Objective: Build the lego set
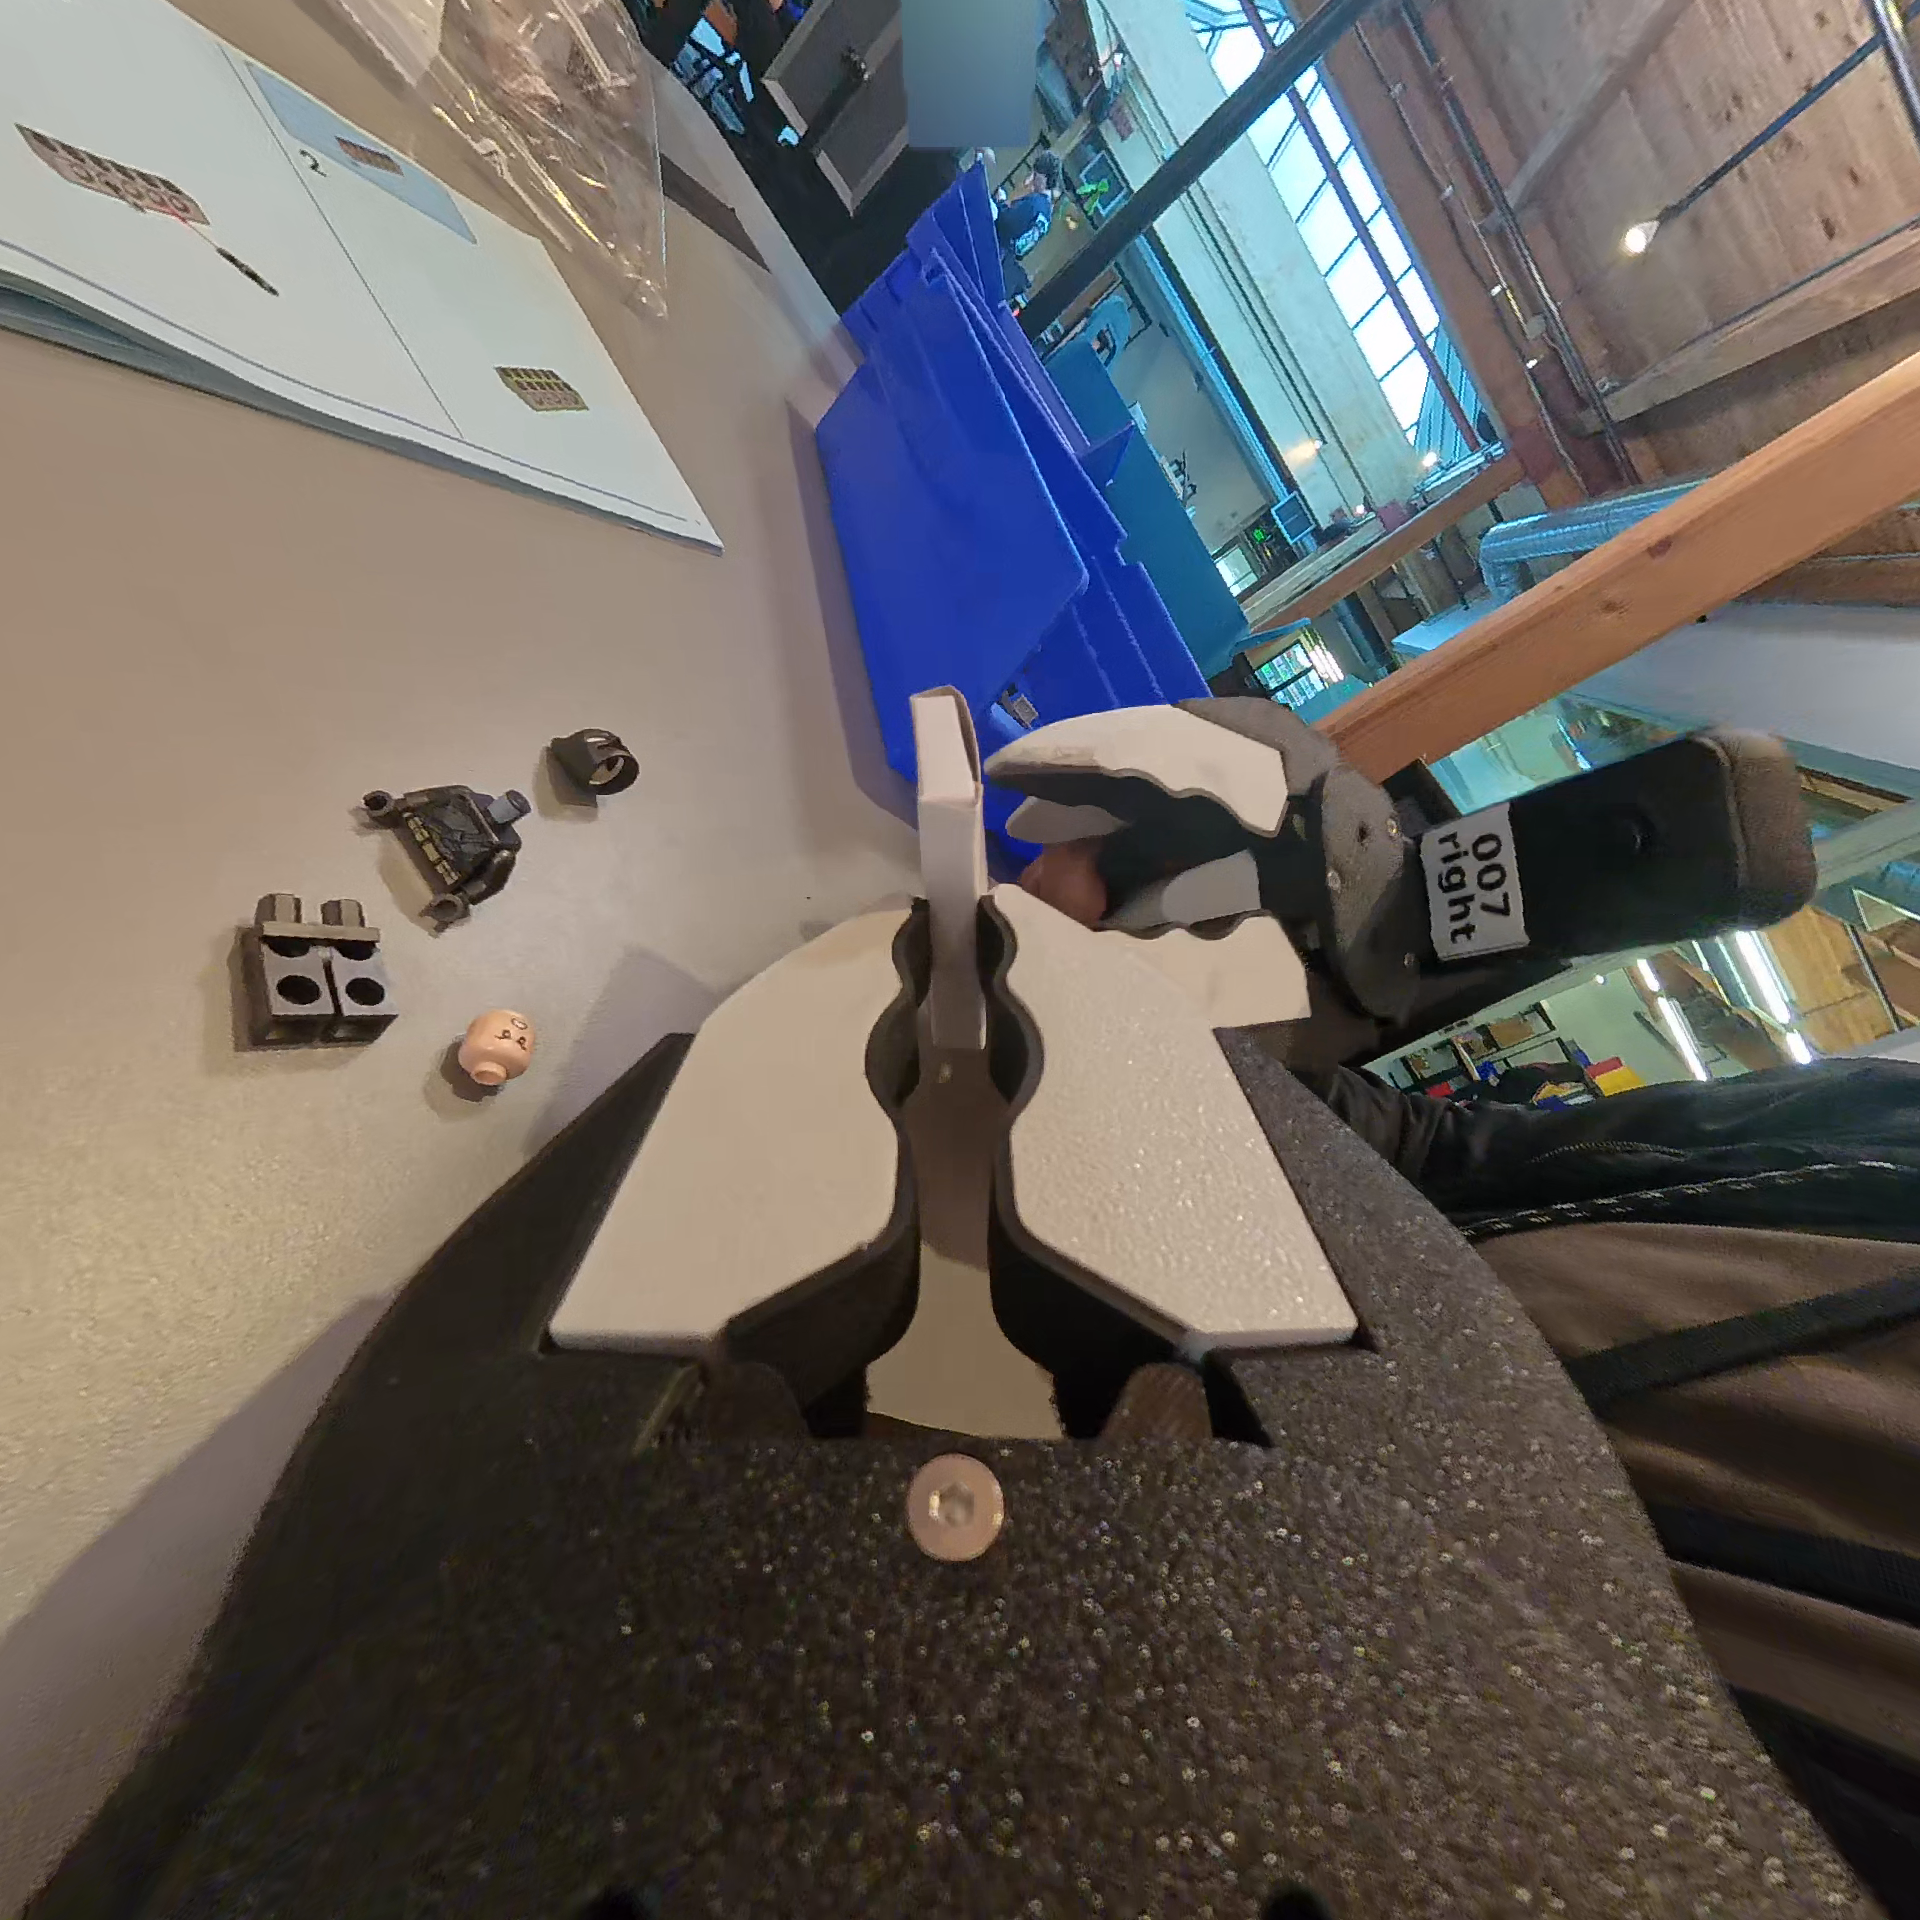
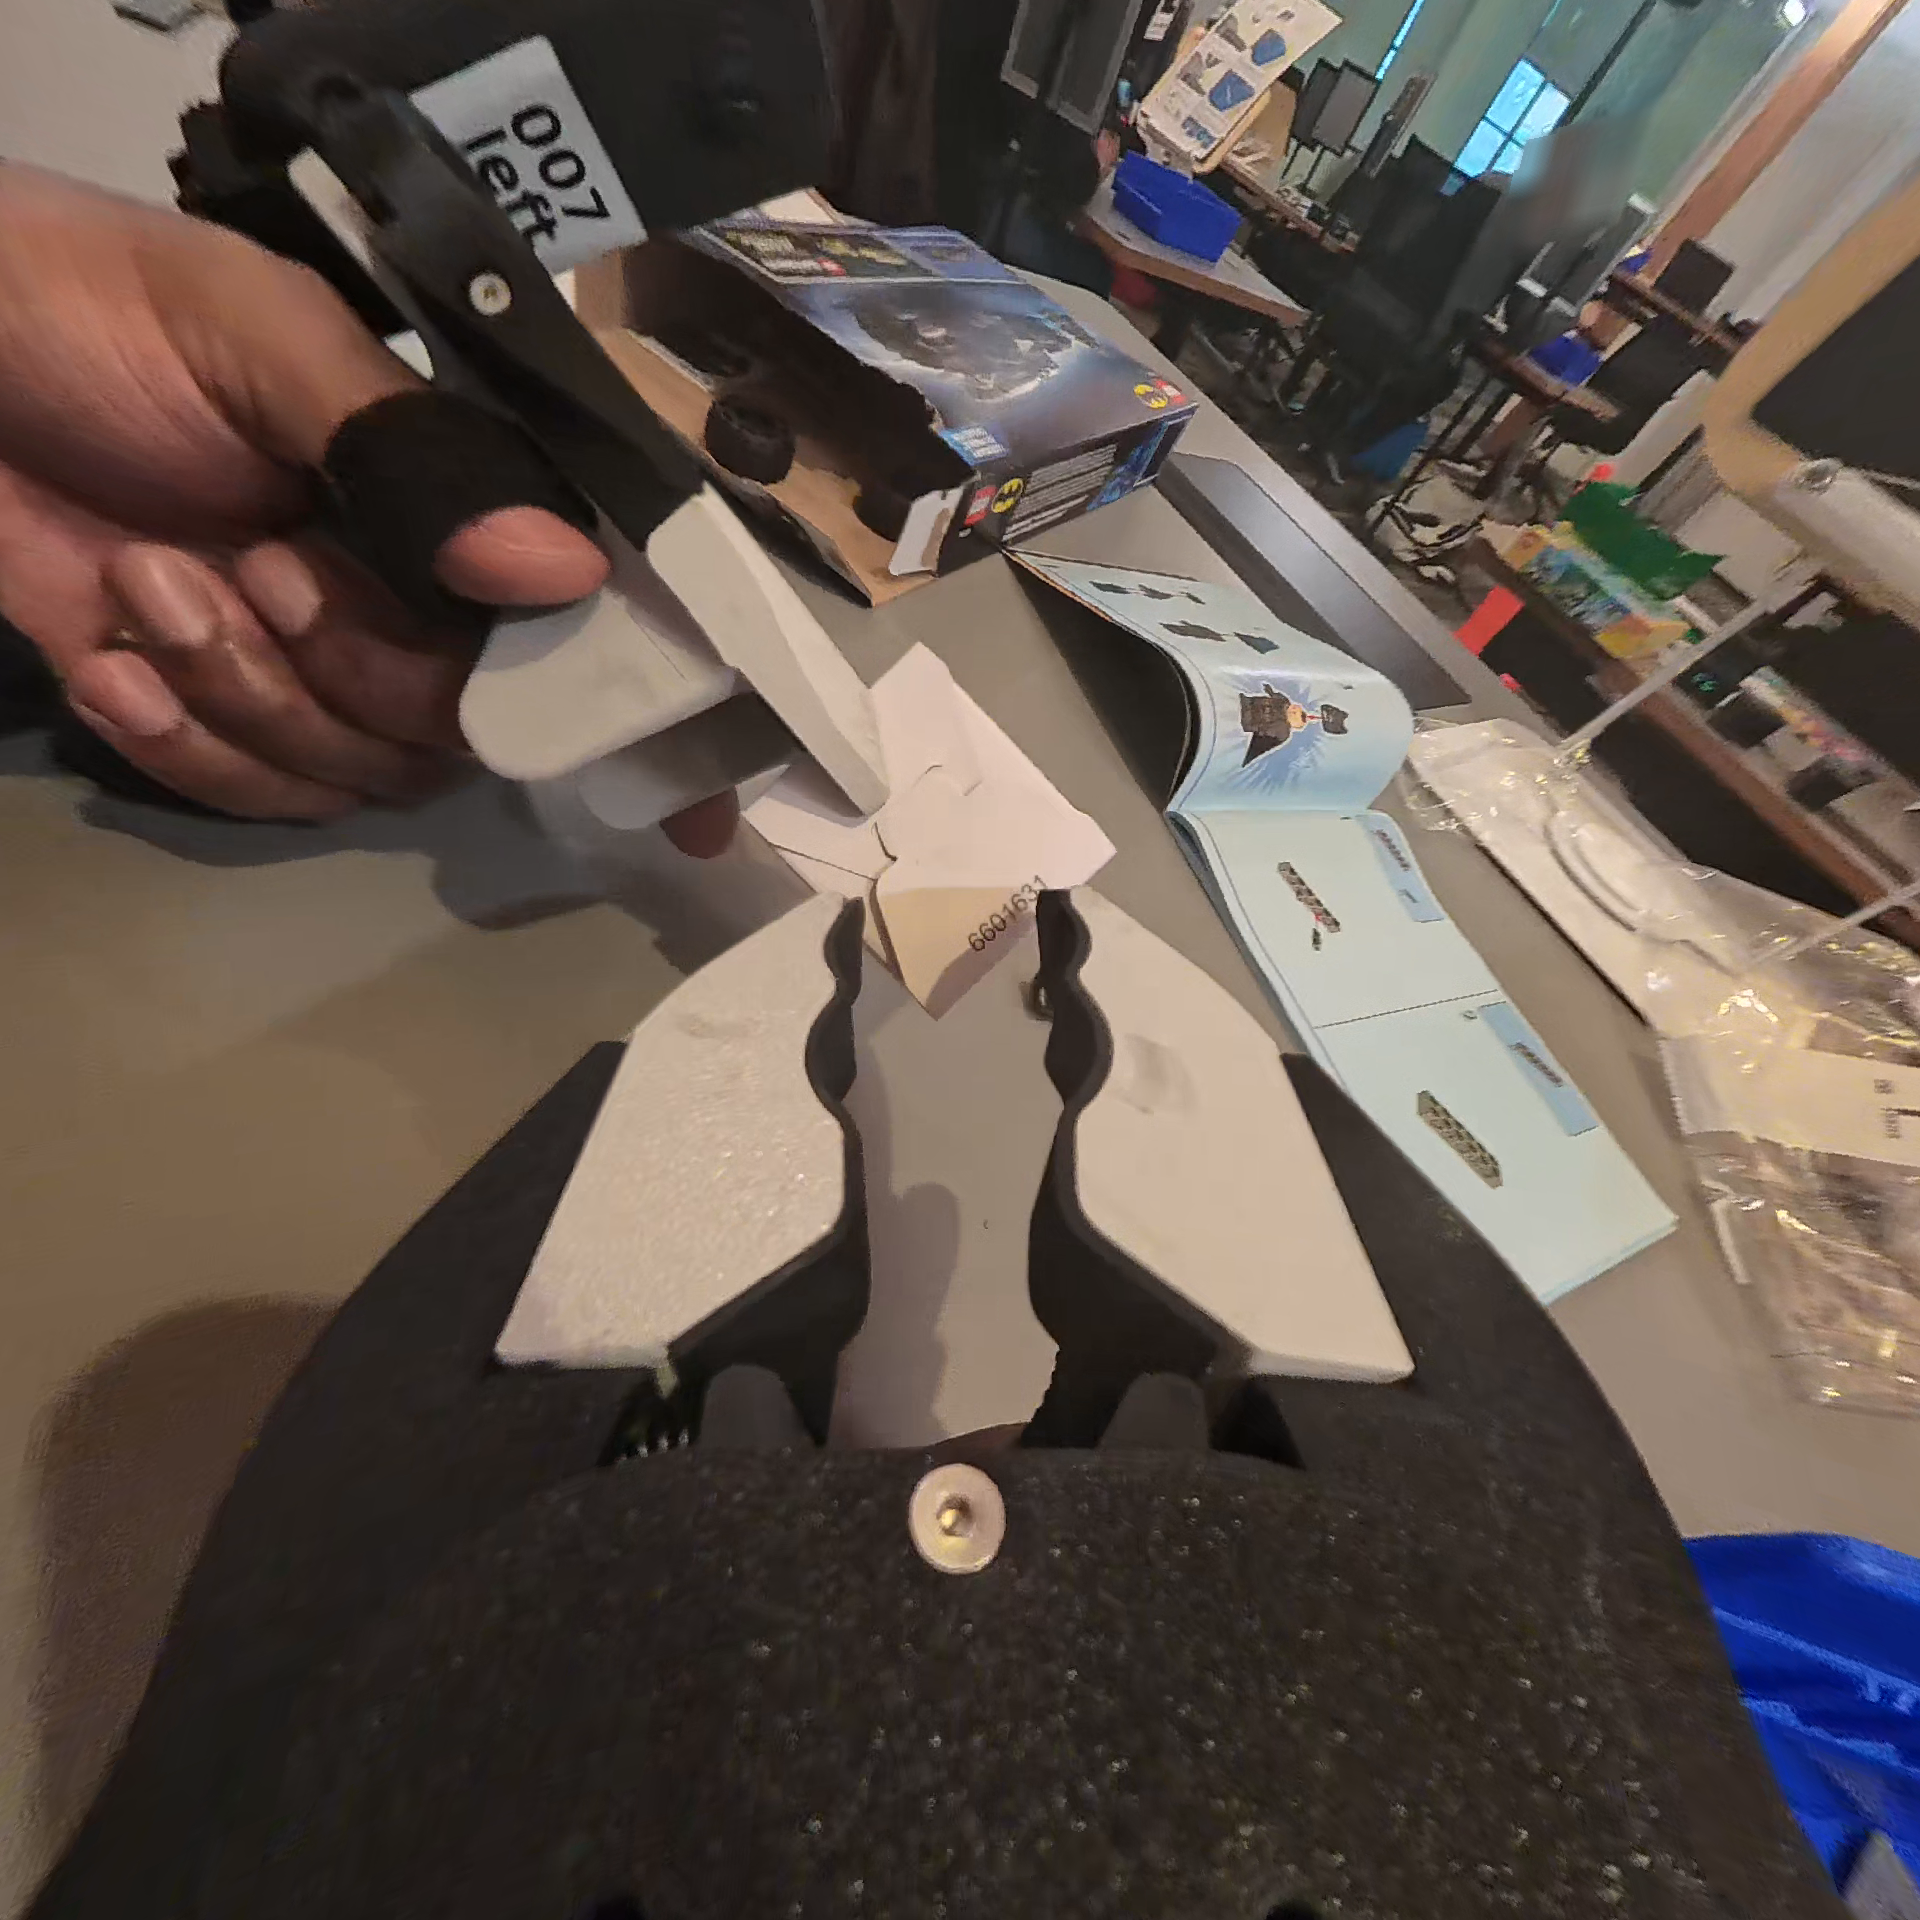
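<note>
Left gripper (image 1: 951,935) pinches small white cardboard box (image 1: 951,821), flat, held above grey table (image 1: 208,675); right gripper (image 2: 951,966) has jaws spread around box's open flap (image 2: 951,940), pads seemingly not pressing. Box light, thin, crushable; grip flat faces near edge. Printed code on flap; label on each gripper

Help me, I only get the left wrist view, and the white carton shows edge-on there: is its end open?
Observer: Yes. The right wrist view shows the white carton with an end flap folded out, brownish on its inner side.
Operator: Is the right gripper clamped on that flap?
Observer: No. The flap lies between the right gripper's jaws, which stand open.
Operator: What is beyond the carton?
Observer: A torn-open dark toy box lies on the table.
</note>
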Demonstrator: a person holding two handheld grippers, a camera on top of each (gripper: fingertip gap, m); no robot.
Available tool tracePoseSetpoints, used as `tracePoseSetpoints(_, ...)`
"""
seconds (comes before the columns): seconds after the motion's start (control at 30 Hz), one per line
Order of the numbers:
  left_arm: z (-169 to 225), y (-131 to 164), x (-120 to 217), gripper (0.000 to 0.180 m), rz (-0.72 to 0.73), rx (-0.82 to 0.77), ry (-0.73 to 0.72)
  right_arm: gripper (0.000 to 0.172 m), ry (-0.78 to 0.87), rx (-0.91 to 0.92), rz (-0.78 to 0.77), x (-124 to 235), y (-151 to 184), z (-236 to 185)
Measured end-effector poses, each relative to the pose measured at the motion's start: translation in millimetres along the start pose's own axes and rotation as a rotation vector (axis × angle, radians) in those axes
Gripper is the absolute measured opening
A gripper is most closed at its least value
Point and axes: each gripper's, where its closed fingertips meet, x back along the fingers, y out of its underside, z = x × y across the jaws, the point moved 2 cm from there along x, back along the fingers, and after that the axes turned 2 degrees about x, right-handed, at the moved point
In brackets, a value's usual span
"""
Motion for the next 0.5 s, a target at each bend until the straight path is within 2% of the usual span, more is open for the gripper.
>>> tracePoseSetpoints(0.13, -0.4, 0.5, -0.1, 0.008, 0.0, -0.005, -0.008, 0.029, 0.01, 0.058, -0.022, -3.2, 3.4, -4.0)
tracePoseSetpoints(0.5, -0.2, 3.2, -2.4, 0.008, -0.019, -0.023, -0.018, 0.028, -0.013, -0.026, -0.012, 0.3, 7.4, 4.2)
